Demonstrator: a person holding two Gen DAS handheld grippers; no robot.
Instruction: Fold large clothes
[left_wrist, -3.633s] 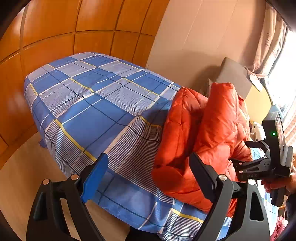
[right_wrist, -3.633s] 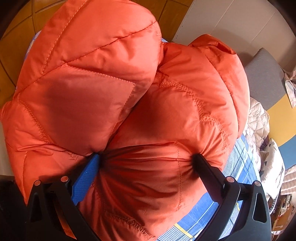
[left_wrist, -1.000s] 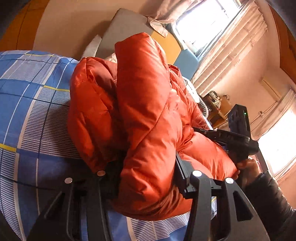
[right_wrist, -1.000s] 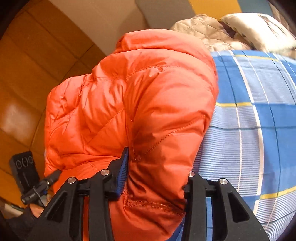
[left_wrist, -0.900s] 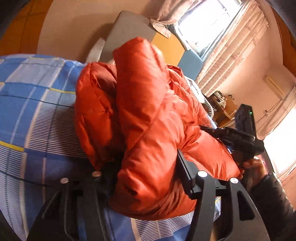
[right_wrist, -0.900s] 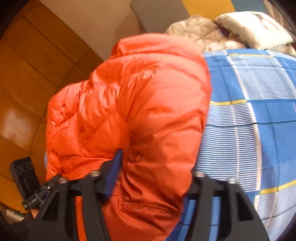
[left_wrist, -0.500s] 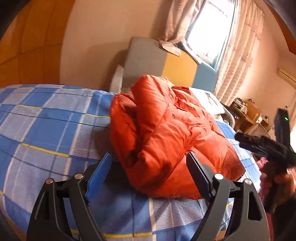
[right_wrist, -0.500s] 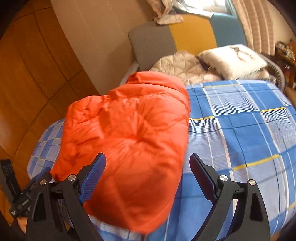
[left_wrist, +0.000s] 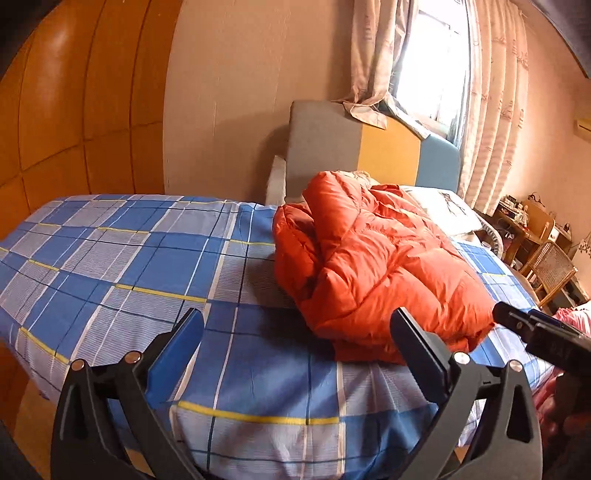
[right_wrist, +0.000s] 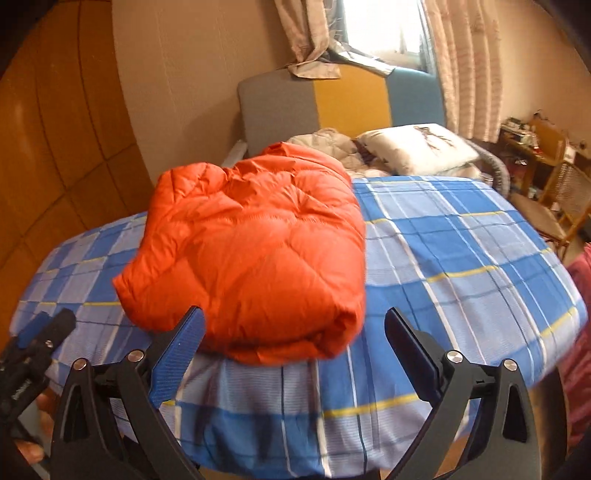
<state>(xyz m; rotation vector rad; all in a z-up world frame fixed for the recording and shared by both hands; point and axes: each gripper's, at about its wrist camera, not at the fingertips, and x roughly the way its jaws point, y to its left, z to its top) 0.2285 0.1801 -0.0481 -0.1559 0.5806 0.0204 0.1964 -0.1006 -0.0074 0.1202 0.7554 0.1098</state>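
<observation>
Jacket (right_wrist: 255, 254) sits folded on the bed (right_wrist: 461, 240) near its front edge, my left gripper (left_wrist: 295, 347) and right gripper (right_wrist: 291, 343) opening empty, so puffy layers may spring apart.

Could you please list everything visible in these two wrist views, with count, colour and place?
puffer jacket: one, orange, folded into a bundle on the bed, near its front edge
bedspread: one, blue and white check with yellow lines, covering the bed
headboard: one, grey, yellow and blue panels, at the far end of the bed
pillow: one, white, below the headboard
quilt: one, beige, crumpled beside the pillow
curtains: pale, patterned, at the window
wicker chair: one, tan, right of the bed
left claw: one, black with blue pad, jaws opening, nothing between them
right claw: one, black with blue pad, jaws opening, clear of the jacket
</observation>
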